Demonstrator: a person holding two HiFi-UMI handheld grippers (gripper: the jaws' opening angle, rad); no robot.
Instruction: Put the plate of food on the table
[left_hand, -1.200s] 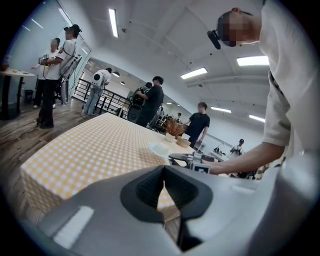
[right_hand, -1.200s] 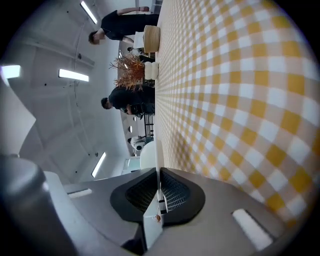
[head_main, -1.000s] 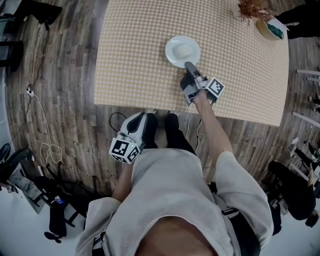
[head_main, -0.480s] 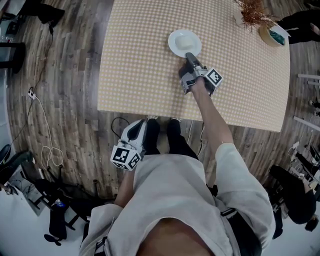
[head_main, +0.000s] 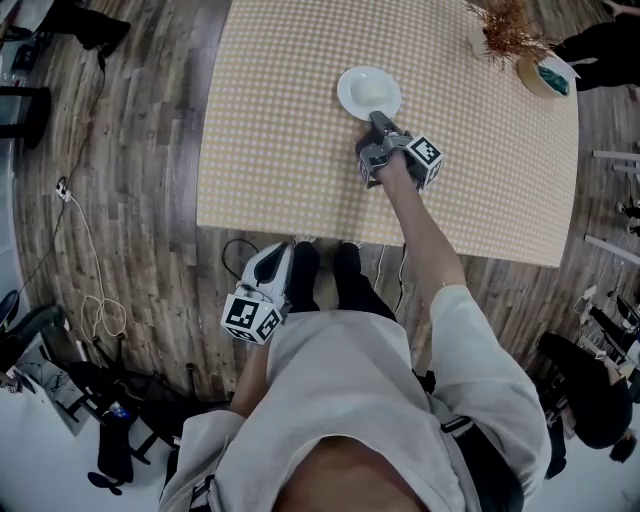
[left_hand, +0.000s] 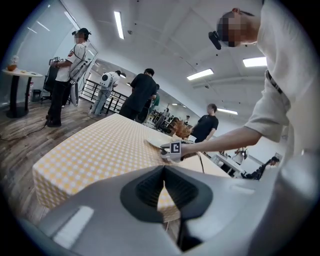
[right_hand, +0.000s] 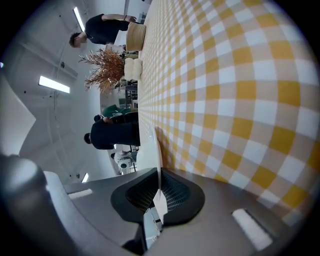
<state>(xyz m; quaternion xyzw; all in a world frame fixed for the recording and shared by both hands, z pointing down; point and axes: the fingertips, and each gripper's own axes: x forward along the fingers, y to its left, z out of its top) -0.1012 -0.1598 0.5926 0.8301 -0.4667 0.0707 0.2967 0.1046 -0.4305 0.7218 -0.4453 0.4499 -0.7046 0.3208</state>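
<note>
Where the right pads (right_hand: 180, 195) meet: the thin white rim of the plate (right_hand: 156, 152) is clenched between them, seen edge-on; the jaws have just been closing slightly tighter on it.
Right gripper (head_main: 378, 121): stretched out over the table from its near edge, grasping the plate by the near rim.
Plate, from the head view: round, white and level, with a pale heap of food (head_main: 370, 96) at its middle. It sits low over the cloth, toward the far middle of the table. Whether it touches the cloth cannot be told.
Left pads (left_hand: 145, 187): pressed together, with nothing between them.
Left gripper (head_main: 277, 252): held close to the person's body, short of the table's near edge and well apart from the plate.
Table (head_main: 280, 120): covered by a yellow-and-white checked cloth.
Far right corner of the table: a dried plant (head_main: 505, 25), with a round dish (head_main: 540, 55) just beside it.
Floor (head_main: 150, 200): wood planks, with a white cable (head_main: 90, 250) lying to the left.
Background, left gripper view: several bystanders (left_hand: 142, 92) standing beyond the table.
</note>
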